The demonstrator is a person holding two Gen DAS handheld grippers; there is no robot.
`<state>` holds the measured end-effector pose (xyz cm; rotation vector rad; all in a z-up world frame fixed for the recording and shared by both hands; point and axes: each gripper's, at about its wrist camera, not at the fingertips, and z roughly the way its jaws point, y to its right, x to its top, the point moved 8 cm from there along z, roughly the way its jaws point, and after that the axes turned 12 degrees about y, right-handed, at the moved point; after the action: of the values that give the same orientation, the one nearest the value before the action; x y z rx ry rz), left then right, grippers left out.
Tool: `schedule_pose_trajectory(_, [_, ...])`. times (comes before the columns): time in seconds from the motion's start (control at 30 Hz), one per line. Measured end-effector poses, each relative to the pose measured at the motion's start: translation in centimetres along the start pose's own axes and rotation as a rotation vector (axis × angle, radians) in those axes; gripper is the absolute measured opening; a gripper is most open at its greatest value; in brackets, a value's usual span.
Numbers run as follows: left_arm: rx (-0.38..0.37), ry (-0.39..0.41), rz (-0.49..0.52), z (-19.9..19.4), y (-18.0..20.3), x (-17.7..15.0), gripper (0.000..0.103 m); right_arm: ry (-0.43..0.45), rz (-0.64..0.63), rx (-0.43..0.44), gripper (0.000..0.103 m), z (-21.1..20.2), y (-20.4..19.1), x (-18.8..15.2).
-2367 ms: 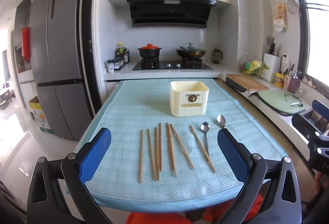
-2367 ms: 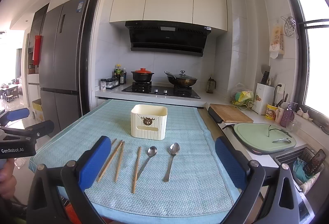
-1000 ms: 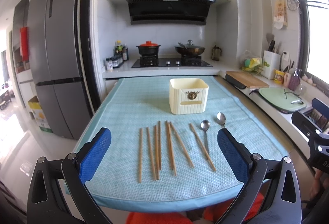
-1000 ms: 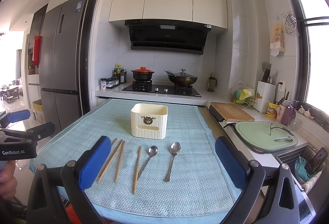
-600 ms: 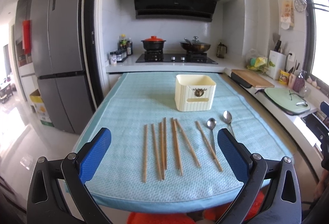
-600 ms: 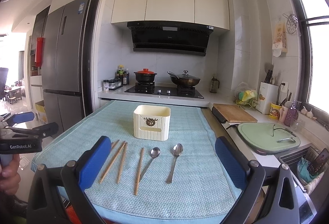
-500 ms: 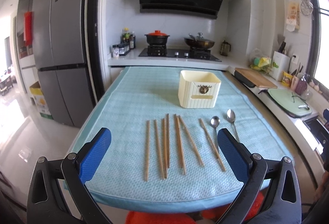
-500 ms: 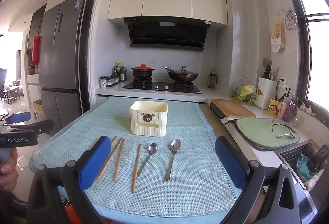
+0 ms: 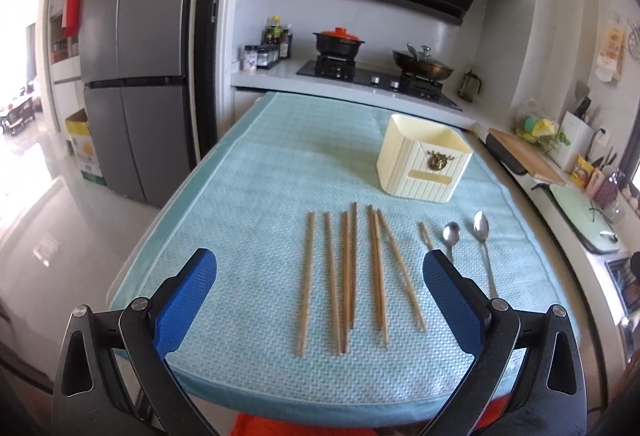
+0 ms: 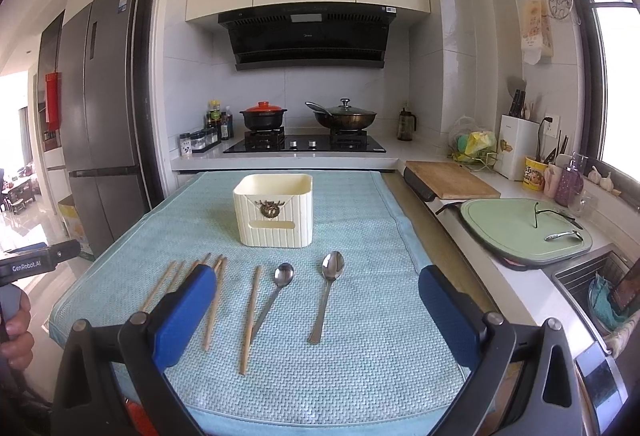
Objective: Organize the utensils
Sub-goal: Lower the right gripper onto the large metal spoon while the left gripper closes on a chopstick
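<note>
A kitchen surface under a teal mat [image 9: 256, 172] carries chopsticks [image 9: 348, 272], two spoons [image 10: 326, 292] and a cream holder [image 10: 274, 210] behind them. The left gripper [image 9: 320, 296] has swung nearer and leftward since earlier, jaws wide and empty; its view shows all the chopsticks. The right gripper [image 10: 316, 312], also wide and empty, sees both spoons whole and a hand [image 10: 14, 332].

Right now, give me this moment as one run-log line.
left tool: open, empty | right tool: open, empty | chopsticks: on mat | two spoons: on mat | cream holder: upright, nothing seen inside | phase: pre-grasp
</note>
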<state>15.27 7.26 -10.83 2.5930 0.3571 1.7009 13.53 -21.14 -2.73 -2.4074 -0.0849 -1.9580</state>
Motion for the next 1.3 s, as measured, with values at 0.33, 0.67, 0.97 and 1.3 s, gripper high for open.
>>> schedule_pose_trajectory(0.33, [-0.024,-0.133,0.019,6.0,-1.2,-4.0,0.103,-0.146,0.005,-0.054,0.103,7.3,4.3,-5.7])
schedule_pose_trajectory(0.67, [0.014,-0.258,0.075,11.0,-2.5,-7.6,0.103,-0.343,0.032,0.024,0.103,12.2,2.7,-13.0])
schedule_pose_trajectory(0.97, [0.019,-0.326,0.113,13.5,-2.7,-9.4,0.103,-0.407,-0.019,0.029,0.103,15.1,1.6,-15.1])
schedule_pose_trajectory(1.3, [0.054,-0.397,0.144,17.3,-3.9,-10.6,0.103,-0.471,-0.046,0.024,0.103,17.8,0.9,-17.0])
